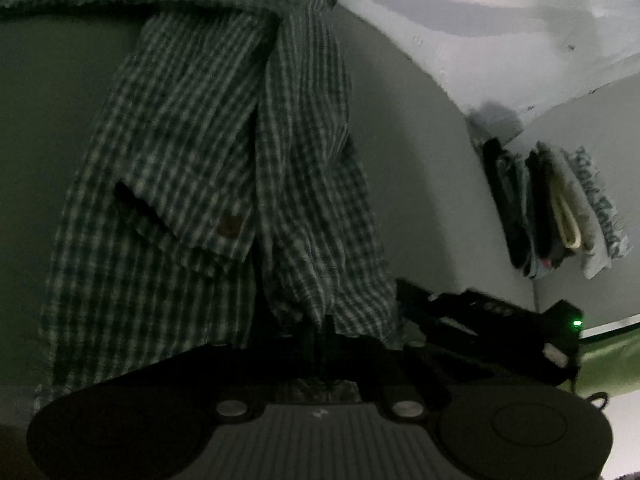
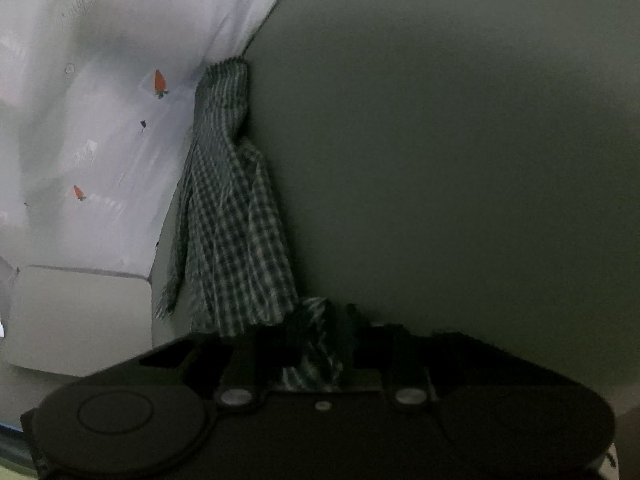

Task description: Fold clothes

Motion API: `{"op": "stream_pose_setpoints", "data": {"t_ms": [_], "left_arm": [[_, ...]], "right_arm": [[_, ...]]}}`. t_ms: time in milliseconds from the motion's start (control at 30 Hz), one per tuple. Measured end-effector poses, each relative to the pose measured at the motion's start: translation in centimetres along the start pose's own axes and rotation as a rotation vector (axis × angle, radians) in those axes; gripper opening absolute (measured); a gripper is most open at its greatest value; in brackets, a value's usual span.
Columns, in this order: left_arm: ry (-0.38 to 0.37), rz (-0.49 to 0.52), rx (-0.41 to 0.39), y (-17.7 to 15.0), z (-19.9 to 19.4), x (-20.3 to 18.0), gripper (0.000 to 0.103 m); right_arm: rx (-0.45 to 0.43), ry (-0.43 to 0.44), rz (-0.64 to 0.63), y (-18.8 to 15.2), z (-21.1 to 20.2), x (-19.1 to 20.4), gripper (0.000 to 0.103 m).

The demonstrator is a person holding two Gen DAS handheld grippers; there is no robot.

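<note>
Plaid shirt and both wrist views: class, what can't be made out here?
- Left gripper fingertips: left wrist view, buried in the plaid shirt.
- Right gripper fingertips: right wrist view, dark, covered by cloth.
- Folded clothes stack: small; printed lettering unreadable.

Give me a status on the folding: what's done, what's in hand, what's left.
Done: a stack of folded clothes sits at the far side of the grey surface. In hand: the green checked shirt hangs stretched out, unfolded, with the left gripper and right gripper each shut on a bunch of its fabric. Left: every fold on this shirt, then adding it to the stack. No other loose clothes are in view.
</note>
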State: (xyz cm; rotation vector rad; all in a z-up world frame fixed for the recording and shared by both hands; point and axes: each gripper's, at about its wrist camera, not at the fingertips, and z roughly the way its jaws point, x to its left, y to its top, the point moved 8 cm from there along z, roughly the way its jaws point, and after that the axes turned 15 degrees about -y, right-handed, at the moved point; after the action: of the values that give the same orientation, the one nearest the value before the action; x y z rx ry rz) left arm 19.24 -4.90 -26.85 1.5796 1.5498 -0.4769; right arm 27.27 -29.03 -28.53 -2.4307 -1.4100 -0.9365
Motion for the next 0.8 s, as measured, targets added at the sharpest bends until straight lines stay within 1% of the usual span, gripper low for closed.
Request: {"op": "stream_pose_setpoints", "data": {"t_ms": [67,133,267,333,500,600,667,733,800], "left_arm": [[-0.007,0.001,-0.017,0.3,-0.7,-0.3,0.001],[-0.010,0.000,-0.030,0.7,-1.2,-0.4,0.001],[-0.035,-0.004,-0.046,1.3,-2.2,-0.6,0.001],[-0.054,-0.002,-0.061,1.2,-3.8,-0.5,0.001],[-0.108,0.023,-0.121,3.0,-6.1,-2.5,0.001],[-0.130,0.026,-0.138,4.0,-6.3,-3.5,0.001],[-0.146,0.016,-0.142,4.3,-6.7,-3.4,0.001],[-0.152,0.010,-0.142,4.3,-6.7,-3.2,0.001],[-0.155,0.005,-0.140,4.2,-6.7,-3.2,0.001]], "right_arm": [[0.014,0.031,0.043,-0.1,0.4,-0.1,0.004],[0.021,0.083,0.124,-0.4,0.2,-0.7,0.002],[0.038,0.177,0.341,-1.2,-0.7,-2.4,0.001],[0.043,0.210,0.440,-1.9,-1.4,-3.4,0.001],[0.074,0.206,0.539,-4.2,-2.4,-3.9,0.001],[0.094,0.200,0.590,-5.6,-3.0,-4.1,0.001],[0.103,0.189,0.619,-6.4,-3.2,-4.3,0.001],[0.097,0.164,0.617,-6.8,-2.9,-4.5,0.001],[0.080,0.145,0.567,-6.8,-3.0,-4.1,0.004]]}}
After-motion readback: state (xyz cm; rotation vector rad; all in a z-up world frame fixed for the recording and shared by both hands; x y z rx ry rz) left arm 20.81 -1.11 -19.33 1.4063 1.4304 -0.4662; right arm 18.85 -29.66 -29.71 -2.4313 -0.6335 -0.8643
